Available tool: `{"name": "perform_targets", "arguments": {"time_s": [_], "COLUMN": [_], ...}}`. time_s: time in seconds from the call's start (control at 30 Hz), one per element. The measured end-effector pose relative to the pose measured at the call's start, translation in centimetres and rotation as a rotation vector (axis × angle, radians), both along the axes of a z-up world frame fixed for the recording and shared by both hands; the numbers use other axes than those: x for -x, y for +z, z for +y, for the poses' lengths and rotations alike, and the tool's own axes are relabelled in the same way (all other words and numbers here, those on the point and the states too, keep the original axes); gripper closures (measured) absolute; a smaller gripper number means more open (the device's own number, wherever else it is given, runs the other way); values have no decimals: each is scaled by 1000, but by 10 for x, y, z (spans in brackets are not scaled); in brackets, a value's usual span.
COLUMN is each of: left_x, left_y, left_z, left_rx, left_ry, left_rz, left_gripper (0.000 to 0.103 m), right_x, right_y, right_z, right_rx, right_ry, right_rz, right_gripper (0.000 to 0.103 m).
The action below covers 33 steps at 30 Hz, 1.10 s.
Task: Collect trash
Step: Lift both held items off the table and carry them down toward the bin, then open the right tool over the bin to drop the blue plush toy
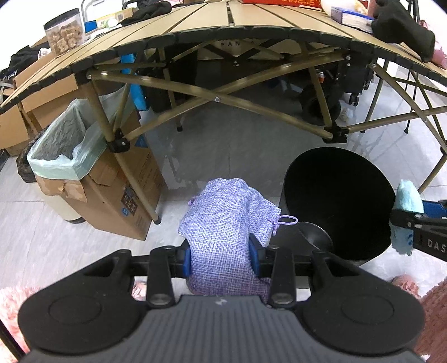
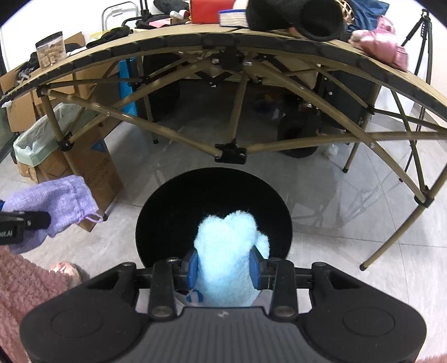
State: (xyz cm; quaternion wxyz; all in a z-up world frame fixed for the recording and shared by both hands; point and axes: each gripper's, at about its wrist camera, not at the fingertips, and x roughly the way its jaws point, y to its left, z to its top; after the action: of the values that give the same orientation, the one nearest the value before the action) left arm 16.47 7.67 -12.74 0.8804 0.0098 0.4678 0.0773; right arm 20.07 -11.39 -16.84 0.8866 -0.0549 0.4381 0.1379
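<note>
My left gripper (image 1: pixel 222 258) is shut on a purple woven drawstring pouch (image 1: pixel 223 217), held above the floor just left of a round black bin (image 1: pixel 338 201). In the right wrist view that pouch (image 2: pixel 53 206) shows at the left edge. My right gripper (image 2: pixel 225 269) is shut on a fluffy light-blue cloth (image 2: pixel 227 251), which hangs over the near rim of the black bin (image 2: pixel 213 223). The left wrist view catches the same cloth (image 1: pixel 408 215) at the right edge, over the bin's right rim. The inside of the bin is too dark to make out.
A folding tan table (image 1: pixel 218 25) spans the scene above the bin, its crossed legs (image 1: pixel 218 99) reaching the floor. A cardboard box with a green liner bag (image 1: pixel 69 148) stands to the left. Clothes, a snack jar (image 1: pixel 65 30) and a book lie on the tabletop. A pink fuzzy sleeve (image 2: pixel 25 290) shows low left.
</note>
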Motion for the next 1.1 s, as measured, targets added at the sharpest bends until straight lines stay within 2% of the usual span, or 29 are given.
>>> {"name": "perform_targets", "arguments": {"time_s": [0.5, 0.9, 1.1], "left_x": [-3, -18, -28], "left_y": [-2, -11, -19], "left_z": [6, 12, 5], "left_rx": [10, -13, -24], "left_ry": [29, 85, 80], "left_rz": [22, 81, 120], "left_gripper": [65, 65, 65], "right_x": [-32, -47, -55], "right_y": [-8, -15, -20], "right_z": [28, 47, 51], "right_rx": [22, 43, 53], "right_ry": [23, 51, 46], "right_rz": [18, 33, 48], "right_gripper": [68, 68, 68]}}
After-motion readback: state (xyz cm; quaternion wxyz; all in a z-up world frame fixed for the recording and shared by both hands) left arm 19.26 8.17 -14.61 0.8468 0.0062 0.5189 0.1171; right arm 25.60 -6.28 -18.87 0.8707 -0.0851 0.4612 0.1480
